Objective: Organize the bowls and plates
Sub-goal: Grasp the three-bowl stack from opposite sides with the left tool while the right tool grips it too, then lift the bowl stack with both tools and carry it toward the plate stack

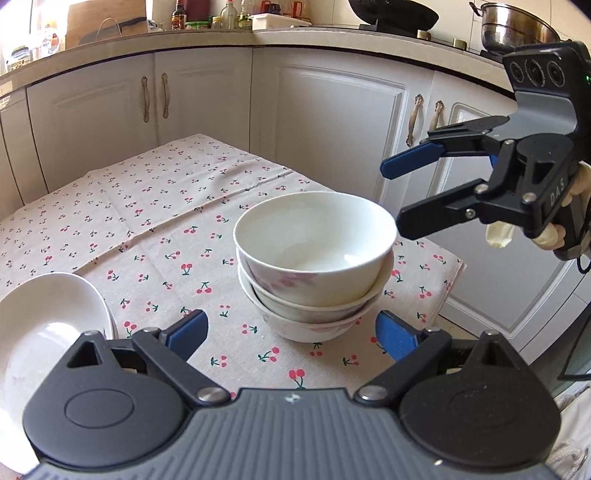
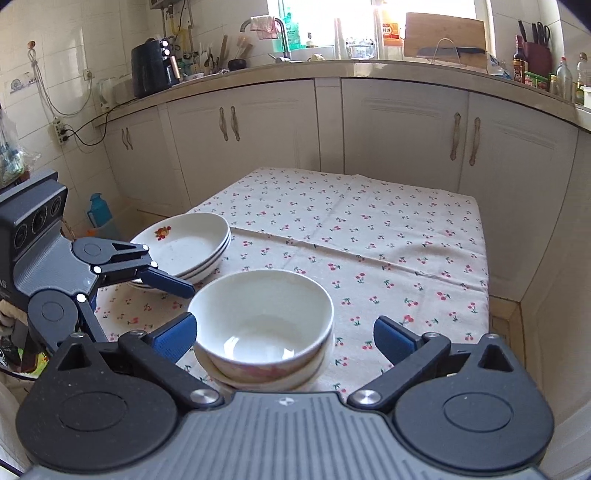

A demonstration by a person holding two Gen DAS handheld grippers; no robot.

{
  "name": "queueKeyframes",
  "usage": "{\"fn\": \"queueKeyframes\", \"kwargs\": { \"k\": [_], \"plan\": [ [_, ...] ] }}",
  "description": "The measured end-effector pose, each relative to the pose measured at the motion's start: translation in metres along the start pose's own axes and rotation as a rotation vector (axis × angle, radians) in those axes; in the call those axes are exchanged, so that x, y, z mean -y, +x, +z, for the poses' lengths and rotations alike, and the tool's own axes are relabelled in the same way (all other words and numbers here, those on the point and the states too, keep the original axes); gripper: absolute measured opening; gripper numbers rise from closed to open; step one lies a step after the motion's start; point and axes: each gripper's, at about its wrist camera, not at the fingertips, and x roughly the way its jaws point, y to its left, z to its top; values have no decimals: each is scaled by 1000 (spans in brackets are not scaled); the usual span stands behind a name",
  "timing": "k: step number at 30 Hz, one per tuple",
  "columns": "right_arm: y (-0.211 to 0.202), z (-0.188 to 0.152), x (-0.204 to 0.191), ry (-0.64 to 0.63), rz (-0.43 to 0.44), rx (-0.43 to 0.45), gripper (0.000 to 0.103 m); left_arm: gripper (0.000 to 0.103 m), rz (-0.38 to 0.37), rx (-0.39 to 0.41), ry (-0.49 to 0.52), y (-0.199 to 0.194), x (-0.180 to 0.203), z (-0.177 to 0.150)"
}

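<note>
A stack of three white bowls [image 1: 314, 258] with pink flower prints stands on the cherry-print tablecloth [image 1: 147, 206]; it also shows in the right wrist view [image 2: 262, 328]. A stack of white plates [image 2: 188, 245] with a fruit print sits to its left, seen at the left wrist view's edge [image 1: 40, 325]. My left gripper [image 1: 291, 336] is open and empty, just in front of the bowls. My right gripper [image 2: 284, 336] is open and empty, its jaws on either side of the bowl stack; it shows in the left wrist view [image 1: 397, 197] at the bowls' right.
White kitchen cabinets [image 2: 399, 129] wrap around the table's far sides. The countertop [image 2: 332, 64] carries bottles, a cutting board and a kettle. A pot [image 1: 517, 26] and wok stand on the stove. The table's right edge [image 2: 487, 258] drops to the floor.
</note>
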Motion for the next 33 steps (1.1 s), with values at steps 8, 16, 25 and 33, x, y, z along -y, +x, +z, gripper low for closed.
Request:
{"fn": "queueKeyframes", "kwargs": {
  "k": [8, 16, 25, 33],
  "plan": [
    [20, -37, 2, -76, -68, -139, 103, 97, -24, -79, 71, 23, -2, -2],
    [59, -53, 0, -178, -71, -218, 103, 97, -36, -136, 117, 46, -6, 1],
    [71, -42, -6, -313, 5, -215, 101, 90, -109, -174, 188, 57, -11, 7],
    [81, -24, -11, -414, 124, -243, 92, 84, -194, -199, 227, 63, -20, 16]
  ]
}}
